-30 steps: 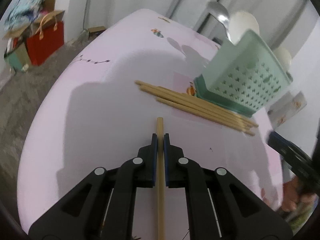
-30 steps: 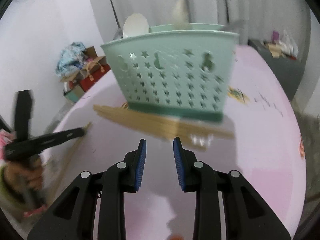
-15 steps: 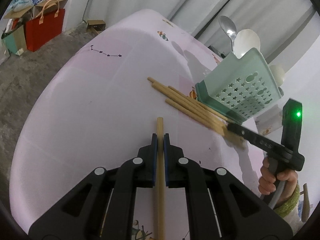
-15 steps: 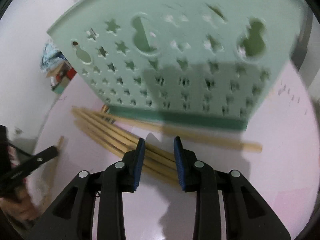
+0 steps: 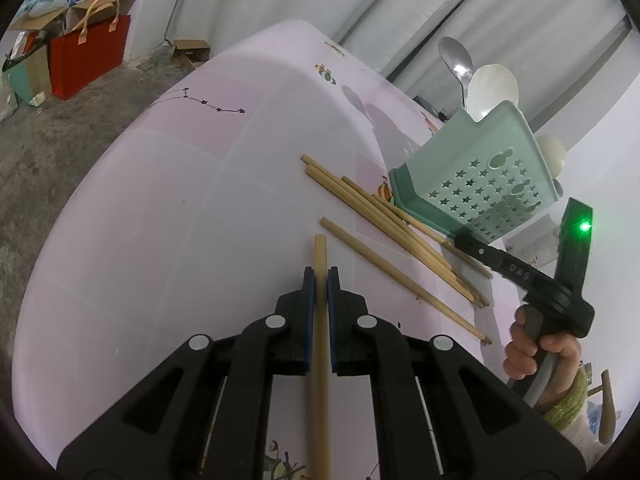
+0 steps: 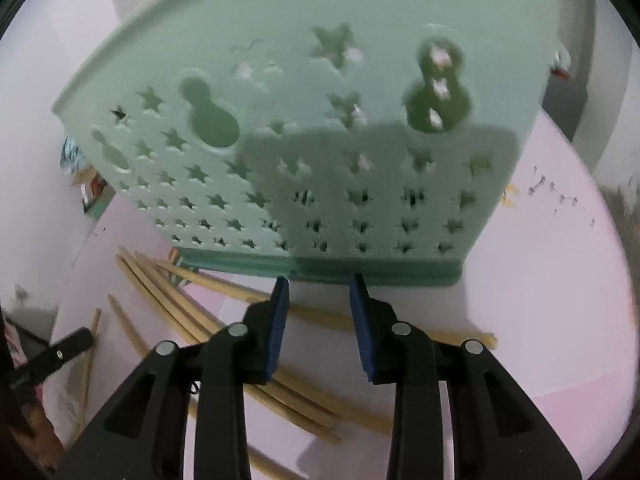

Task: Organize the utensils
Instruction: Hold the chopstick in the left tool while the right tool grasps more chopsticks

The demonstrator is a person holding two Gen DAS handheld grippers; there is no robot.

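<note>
Right now one wooden chopstick (image 5: 321,320) sits clamped between the pads of the left gripper (image 5: 321,280), its tip poking out over the pink bench (image 5: 160,240). More loose chopsticks (image 5: 400,232) lie fanned on the bench beside the mint-green utensil basket (image 5: 480,184), some running under its base. A metal spoon (image 5: 456,60) and pale ladles stand in the basket. The right gripper (image 6: 318,292) hovers over that pile with its jaws apart and widening, nothing between them, tips close to the basket's foot. A hand (image 5: 536,348) grips its handle.
</note>
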